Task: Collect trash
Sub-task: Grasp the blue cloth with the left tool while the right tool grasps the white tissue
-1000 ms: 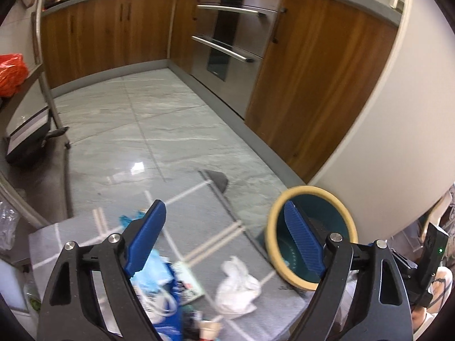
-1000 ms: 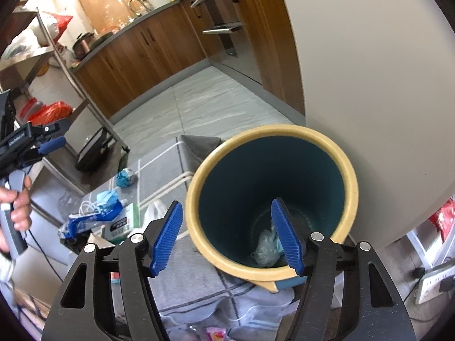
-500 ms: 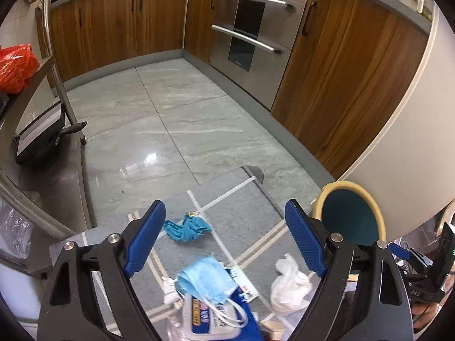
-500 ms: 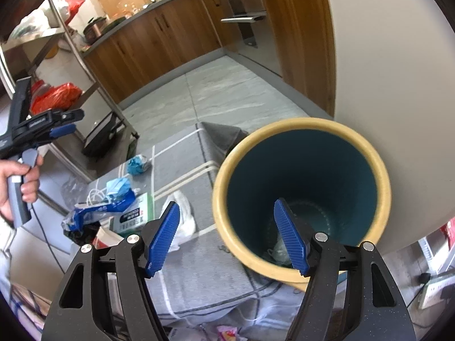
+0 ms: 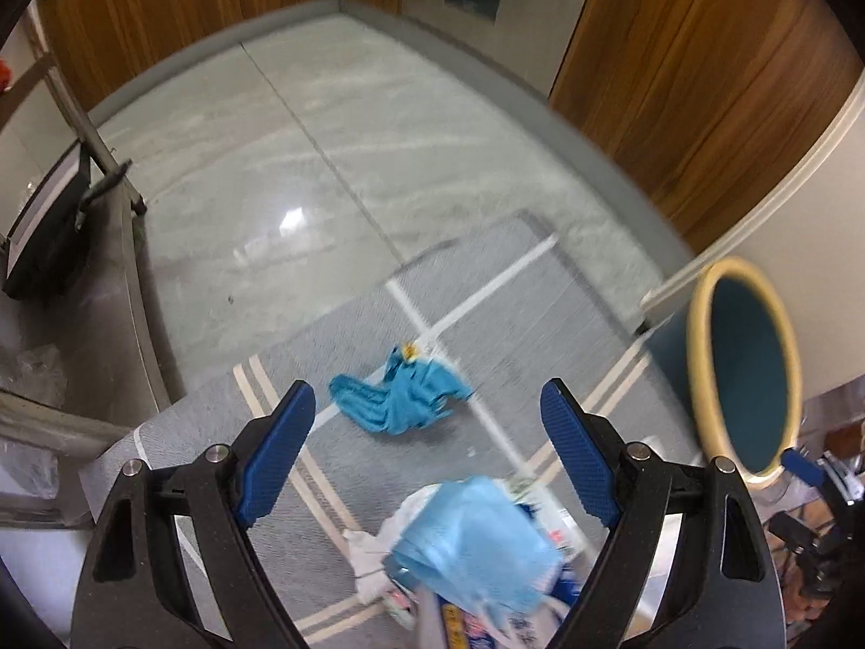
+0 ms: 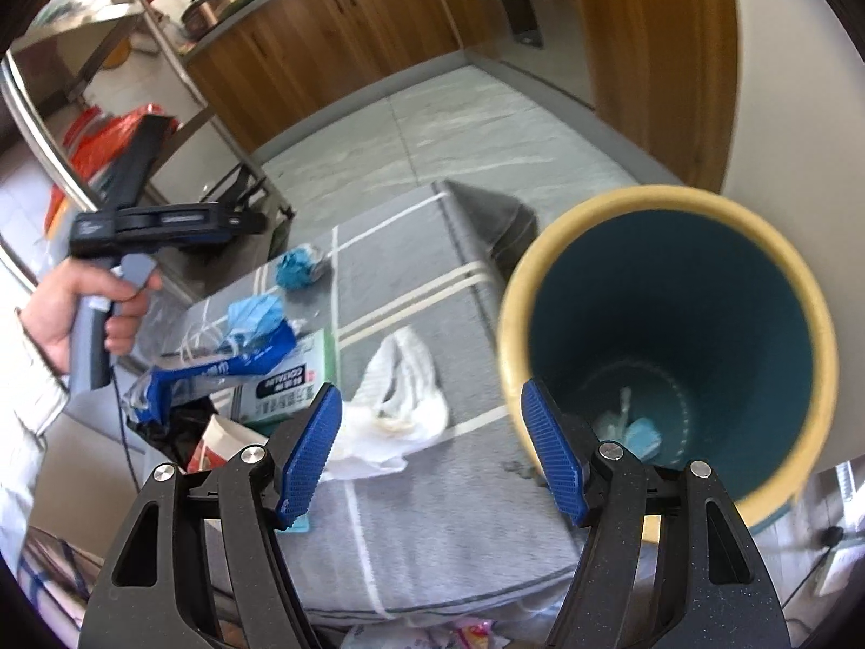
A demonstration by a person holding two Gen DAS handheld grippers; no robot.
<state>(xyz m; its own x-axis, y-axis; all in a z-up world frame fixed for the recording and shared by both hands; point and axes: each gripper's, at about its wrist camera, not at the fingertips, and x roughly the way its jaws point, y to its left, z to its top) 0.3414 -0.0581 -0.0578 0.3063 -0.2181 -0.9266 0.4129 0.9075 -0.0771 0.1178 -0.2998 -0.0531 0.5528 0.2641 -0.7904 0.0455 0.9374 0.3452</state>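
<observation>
A crumpled blue cloth (image 5: pixel 400 400) lies on the grey mat (image 5: pixel 486 324). My left gripper (image 5: pixel 427 392) hangs above it, pointing steeply down, its jaws closing a little with nothing between them. Nearer me lies a light blue face mask (image 5: pixel 476 541) on a blue wrapper. The teal bin with a yellow rim (image 6: pixel 519 297) stands at the right and holds some scraps (image 6: pixel 632 427). My right gripper (image 6: pixel 431 395) is open above a white plastic bag (image 6: pixel 400 405), just left of the bin. A hand (image 6: pixel 81 319) holds the left gripper's handle.
A green-and-white box (image 6: pixel 286 384), a blue wrapper (image 6: pixel 216 373) and a paper cup (image 6: pixel 221 443) are piled left of the bag. A metal rack (image 5: pixel 108 162) stands to the left. Wooden cabinets (image 5: pixel 676 81) and a wall bound the tiled floor (image 5: pixel 270 162).
The left gripper dropped and tilted down toward the mat, so the blue cloth now sits between its fingers in view. The right gripper moved left off the bin toward the white bag.
</observation>
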